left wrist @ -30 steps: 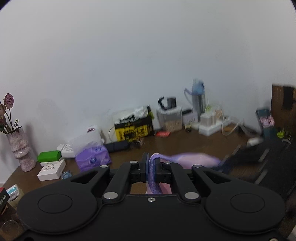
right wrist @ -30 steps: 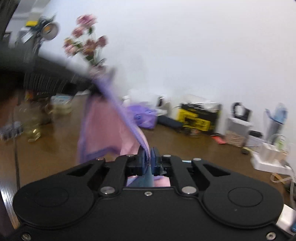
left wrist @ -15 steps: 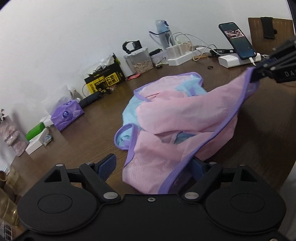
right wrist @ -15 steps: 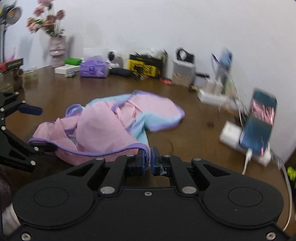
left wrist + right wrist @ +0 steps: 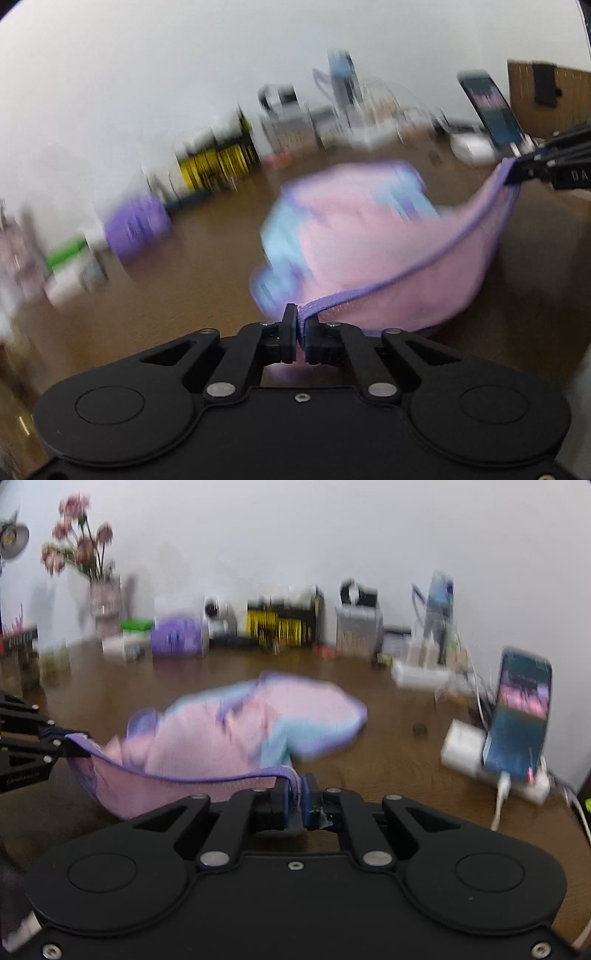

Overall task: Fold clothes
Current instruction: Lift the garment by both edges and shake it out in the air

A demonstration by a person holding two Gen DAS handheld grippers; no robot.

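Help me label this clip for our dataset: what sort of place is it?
Likely a home desk or table against a white wall. The wooden tabletop carries a vase of flowers, a purple tissue pack and a phone propped on a charger, with the pink garment spread for folding.

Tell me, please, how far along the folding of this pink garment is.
Done: little. Most of the garment lies rumpled on the table, with no neat fold visible. In hand: the left gripper and the right gripper are each shut on the purple-trimmed hem, which hangs slack between them. Left: probably spreading it flat, then making the folds.
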